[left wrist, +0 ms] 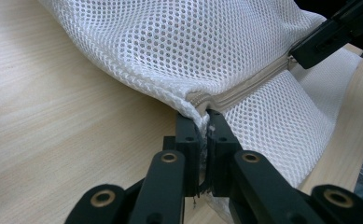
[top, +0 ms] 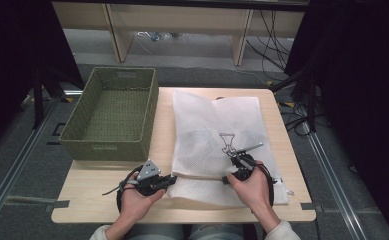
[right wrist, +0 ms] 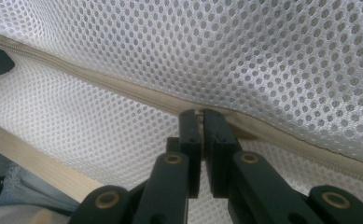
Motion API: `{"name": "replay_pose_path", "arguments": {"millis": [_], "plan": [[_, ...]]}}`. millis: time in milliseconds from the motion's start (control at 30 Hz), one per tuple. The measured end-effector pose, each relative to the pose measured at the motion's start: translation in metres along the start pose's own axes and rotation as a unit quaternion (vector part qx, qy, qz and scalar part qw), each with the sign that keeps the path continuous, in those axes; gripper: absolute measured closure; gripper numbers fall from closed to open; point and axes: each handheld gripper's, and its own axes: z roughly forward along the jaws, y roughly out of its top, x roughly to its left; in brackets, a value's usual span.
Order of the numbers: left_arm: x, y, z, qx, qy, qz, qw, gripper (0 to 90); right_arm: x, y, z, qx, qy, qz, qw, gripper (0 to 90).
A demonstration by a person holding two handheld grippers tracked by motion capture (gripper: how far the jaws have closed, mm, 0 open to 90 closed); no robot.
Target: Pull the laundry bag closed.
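Note:
A white mesh bag (top: 217, 125) lies flat on the wooden table (top: 102, 197), its beige zipper (top: 199, 177) running along the near side. My left gripper (top: 173, 179) is shut on the bag's left corner, at the end of the zipper (left wrist: 244, 88). In the left gripper view its jaws (left wrist: 203, 114) pinch the bunched mesh (left wrist: 170, 42). My right gripper (top: 225, 178) is shut on the zipper farther right. In the right gripper view the jaws (right wrist: 201, 113) close on the zipper tape (right wrist: 123, 91). A dark wire shape (top: 227, 141) shows through the mesh.
An empty green woven basket (top: 104, 149) stands on the table's left half, behind my left hand. The table's front edge runs just below both hands. Dark curtains and cables flank the table.

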Motion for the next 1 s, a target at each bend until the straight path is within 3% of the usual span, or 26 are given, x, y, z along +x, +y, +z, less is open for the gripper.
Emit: {"name": "replay_pose_path", "arguments": {"millis": [433, 567, 600, 667, 733, 800, 833, 900, 1000], "plan": [[0.0006, 0.0, -0.0002, 0.001, 0.001, 0.006, 1.0, 84.8, -0.0007, 0.0, 0.0002, 0.0, 0.003, -0.001, 1.0, 87.2], [0.0012, -0.0006, -0.0001, -0.004, 0.001, 0.0, 1.0, 84.8, -0.0028, -0.0002, -0.0005, -0.005, -0.011, -0.009, 0.9999, 87.2], [0.0013, -0.0002, -0.001, 0.0, 0.005, 0.0, 1.0, 84.8, -0.0032, -0.0004, -0.0016, -0.001, -0.011, 0.004, 0.9999, 87.2], [0.0016, 0.0, -0.0004, -0.003, 0.003, 0.007, 1.0, 84.8, -0.006, -0.001, -0.0023, -0.008, -0.003, -0.005, 1.0, 87.2], [0.0016, -0.0004, -0.0001, -0.004, 0.003, 0.006, 1.0, 84.8, -0.0033, -0.0013, -0.0037, -0.004, -0.007, 0.009, 0.9999, 87.2], [0.0009, -0.0003, -0.0006, -0.003, 0.004, -0.002, 1.0, 84.8, -0.0042, -0.0011, -0.0029, -0.006, -0.004, 0.002, 1.0, 87.2], [0.0014, -0.0001, -0.0005, -0.003, 0.003, 0.002, 1.0, 84.7, -0.0019, -0.0012, -0.0035, 0.001, -0.007, 0.018, 0.9998, 87.2], [0.0014, -0.0006, 0.0002, -0.006, 0.002, 0.003, 1.0, 84.8, -0.0044, -0.0012, -0.0027, -0.006, -0.004, 0.002, 1.0, 87.2], [0.0016, -0.0004, -0.0005, -0.003, 0.002, 0.003, 1.0, 84.7, -0.0045, -0.0013, -0.0032, -0.005, -0.008, 0.003, 0.9999, 87.2]]}}
